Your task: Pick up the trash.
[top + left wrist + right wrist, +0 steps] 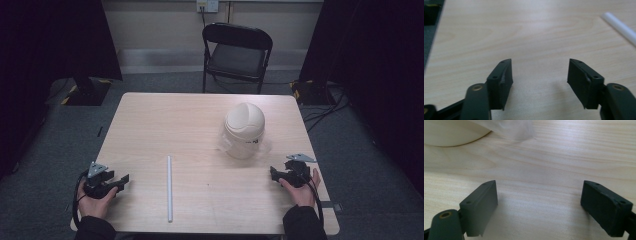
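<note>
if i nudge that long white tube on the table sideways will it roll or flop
The long thin white tube looks round and lies flat on the smooth wooden table, so a sideways nudge would probably roll it. It lies dead straight, which suggests stiff rather than floppy. Being so slender, it is likely light and may skid away.

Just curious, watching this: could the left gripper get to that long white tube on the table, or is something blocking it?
Probably yes. The left gripper rests open near the table's front left corner, and the white tube lies just to its right with bare wood between them. The lidded bin stands well off to the far right.
</note>
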### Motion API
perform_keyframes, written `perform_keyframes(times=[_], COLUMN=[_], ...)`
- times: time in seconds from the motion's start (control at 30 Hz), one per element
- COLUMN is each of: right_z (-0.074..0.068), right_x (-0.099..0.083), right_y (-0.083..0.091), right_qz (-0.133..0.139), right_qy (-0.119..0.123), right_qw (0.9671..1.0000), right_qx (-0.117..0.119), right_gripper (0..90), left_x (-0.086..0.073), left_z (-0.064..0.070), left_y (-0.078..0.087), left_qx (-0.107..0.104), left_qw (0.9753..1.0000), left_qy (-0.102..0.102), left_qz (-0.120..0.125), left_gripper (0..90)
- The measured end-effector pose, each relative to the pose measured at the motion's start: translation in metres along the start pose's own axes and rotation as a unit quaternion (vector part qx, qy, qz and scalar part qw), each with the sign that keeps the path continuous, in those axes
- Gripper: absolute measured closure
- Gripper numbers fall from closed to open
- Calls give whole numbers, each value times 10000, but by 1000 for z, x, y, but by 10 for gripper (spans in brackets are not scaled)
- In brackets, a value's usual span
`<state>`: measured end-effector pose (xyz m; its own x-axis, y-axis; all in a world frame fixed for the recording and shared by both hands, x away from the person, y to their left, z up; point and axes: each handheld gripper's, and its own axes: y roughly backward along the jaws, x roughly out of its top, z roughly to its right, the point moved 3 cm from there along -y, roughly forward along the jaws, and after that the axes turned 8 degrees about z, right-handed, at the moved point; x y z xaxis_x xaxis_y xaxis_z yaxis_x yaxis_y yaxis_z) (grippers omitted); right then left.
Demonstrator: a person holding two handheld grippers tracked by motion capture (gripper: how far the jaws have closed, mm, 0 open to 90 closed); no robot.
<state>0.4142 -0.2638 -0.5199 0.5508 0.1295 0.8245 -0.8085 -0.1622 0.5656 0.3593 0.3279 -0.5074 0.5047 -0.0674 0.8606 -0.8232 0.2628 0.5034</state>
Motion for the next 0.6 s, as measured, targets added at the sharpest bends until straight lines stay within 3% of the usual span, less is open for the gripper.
perform_keyframes(times=[0.17,0.33,0.47,0.53,0.6], right_z=[0,-1,-1,-1,-1], right_x=[0,0,0,0,0], right_y=[0,0,0,0,0], right_qz=[3,5,5,5,5], right_qy=[-5,-23,-26,-28,-27], right_qw=[10000,10000,10000,10000,10000], right_qx=[-7,-38,-44,-45,-45], right_gripper=[135,135,135,135,135], left_x=[23,40,56,68,73], left_z=[17,31,44,50,52], left_y=[11,16,16,16,16], left_qx=[-198,-363,-462,-587,-629], left_qw=[9981,9953,9924,9889,9875], left_qy=[-158,-266,-345,-285,-278], left_qz=[566,853,1087,1333,1415], left_gripper=[386,378,376,388,388])
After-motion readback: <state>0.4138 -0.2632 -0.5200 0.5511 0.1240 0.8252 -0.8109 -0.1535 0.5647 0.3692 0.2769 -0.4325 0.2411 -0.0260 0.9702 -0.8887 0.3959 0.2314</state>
